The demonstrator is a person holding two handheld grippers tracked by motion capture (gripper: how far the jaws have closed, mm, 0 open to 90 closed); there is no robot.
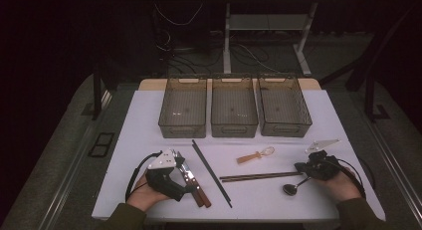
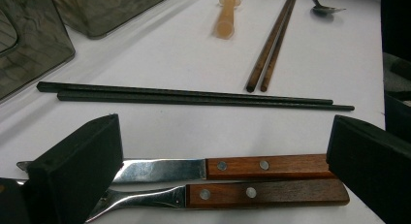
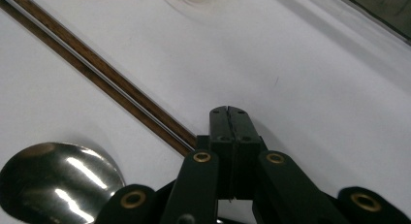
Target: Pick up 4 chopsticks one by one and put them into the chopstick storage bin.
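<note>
Two pieces of wooden-handled cutlery lie side by side near the table's front left: a knife (image 2: 261,166) (image 1: 190,176) and a second piece with a narrow metal neck (image 2: 266,192). My left gripper (image 2: 223,170) (image 1: 190,180) stands open around them, one jaw over the blades and the other at the handle ends. At the front right my right gripper (image 3: 228,112) (image 1: 298,168) is shut with nothing seen between its jaws. Its tips hover at the right end of the brown chopsticks (image 3: 111,81) (image 1: 259,176). A metal spoon (image 3: 53,180) (image 1: 292,188) lies just beside it.
Three clear bins (image 1: 234,113) stand in a row at the back of the white table (image 1: 139,140). Black chopsticks (image 1: 211,172) (image 2: 194,95) lie diagonally right of the left gripper. A small amber spoon (image 1: 254,156) (image 2: 227,20) rests mid-table.
</note>
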